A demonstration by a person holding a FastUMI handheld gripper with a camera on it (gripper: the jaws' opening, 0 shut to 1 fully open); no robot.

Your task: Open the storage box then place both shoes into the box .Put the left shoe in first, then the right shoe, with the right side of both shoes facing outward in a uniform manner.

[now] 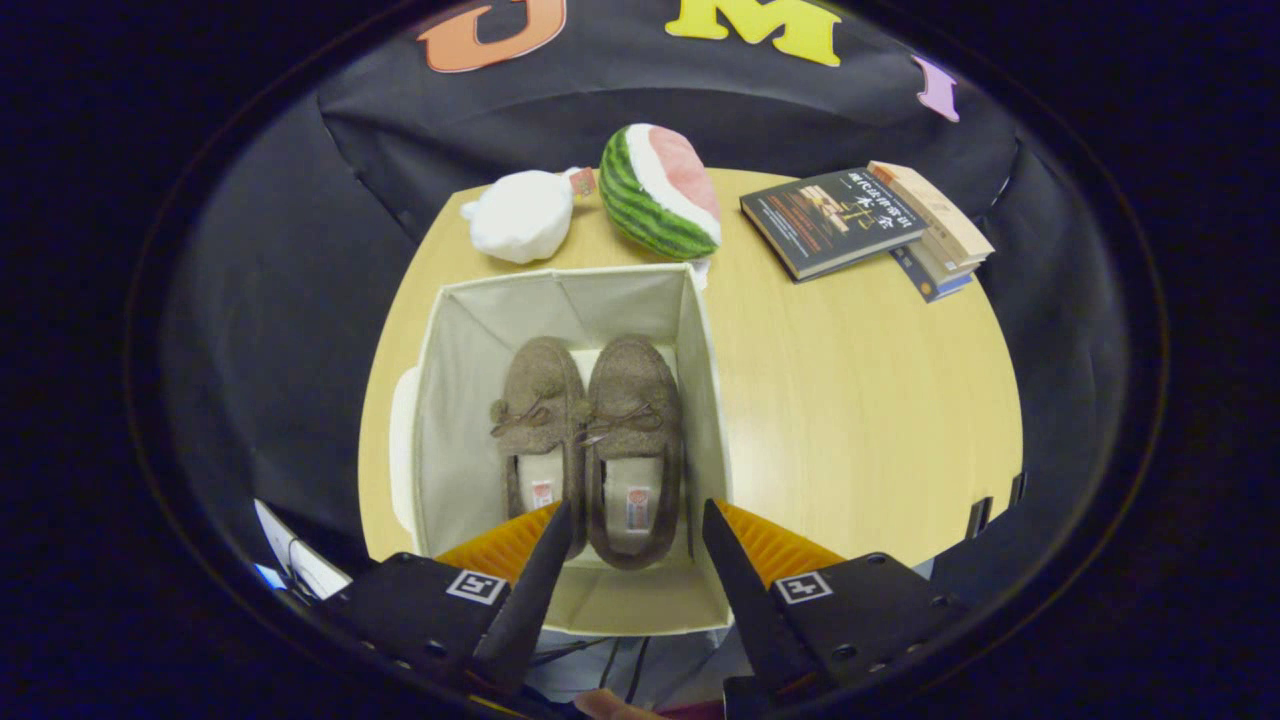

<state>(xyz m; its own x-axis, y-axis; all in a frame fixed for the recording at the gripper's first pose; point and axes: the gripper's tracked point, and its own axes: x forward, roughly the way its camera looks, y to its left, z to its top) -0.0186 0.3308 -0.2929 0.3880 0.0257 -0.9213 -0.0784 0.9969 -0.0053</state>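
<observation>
Shoes, left [537, 425] and right [634, 440], lying side by side in the open box [450, 400]: soft, light slippers, best pinched at the heel rim; gripper [632, 540] spread above, holding nothing.

A storage box [570, 300] stands open on a round table [860, 400], and two shoes lie side by side on its floor, the left-hand shoe [537, 415] touching the right-hand shoe [635, 430], toes pointing away from the gripper [635, 520]. The gripper's fingers hang spread apart above the box's near edge, the right-hand shoe's heel between them. Beyond the box sit a white plush toy [520, 215] and, to its right, a watermelon toy [660, 190]; farther right, well apart from the box, lies a stack of books [870, 225].
</observation>
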